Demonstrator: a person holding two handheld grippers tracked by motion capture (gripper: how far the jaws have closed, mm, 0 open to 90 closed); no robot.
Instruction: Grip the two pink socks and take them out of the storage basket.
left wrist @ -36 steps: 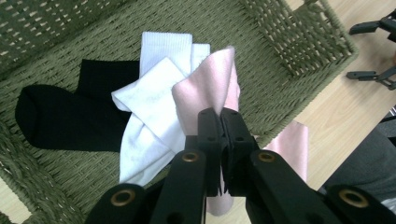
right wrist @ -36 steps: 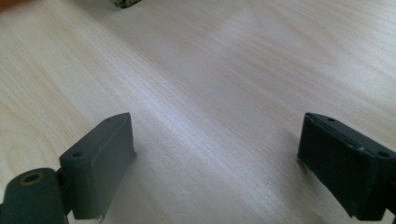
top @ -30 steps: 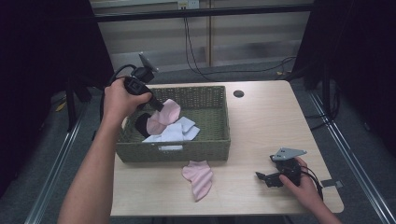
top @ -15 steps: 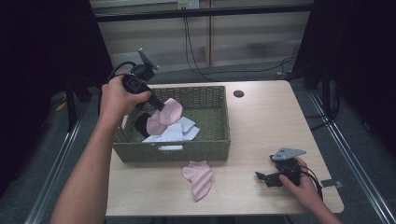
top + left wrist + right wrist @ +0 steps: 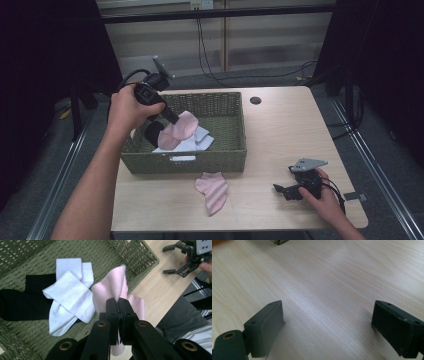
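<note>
Above the woven basket (image 5: pixel 220 157), the left gripper (image 5: pixel 172 121) hangs with its jaws clamped tight on a pink sock (image 5: pixel 179 127); the high view places it over the left half of the basket, the sock dangling clear of the pile below. Left gripper view adds detail the high view lacks: the pink sock (image 5: pixel 113 287) is soft ribbed knit, pinched at a fold so that it fans upward past the jaw tips. Under it lie a folded white sock pair (image 5: pixel 71 295), also ribbed at the cuffs, and a black sock (image 5: pixel 23 302) flat on the basket floor. Basket weave reads as coarse olive-green wicker, rectangular, with a thick braided rim.

High view alone shows a second pink sock (image 5: pixel 212 190) lying on the table (image 5: pixel 280 130) just in front of the basket's near wall, and a small pale label on that wall; its writing is too small to read. A dark round grommet (image 5: pixel 256 100) sits in the tabletop behind the basket.

Right gripper (image 5: pixel 287 191) rests low at the table's near right corner, well apart from the basket, jaws spread wide with nothing between them. Right gripper view shows the pads (image 5: pixel 265 325) as matte dark grey blocks over pale wood-grain laminate.
</note>
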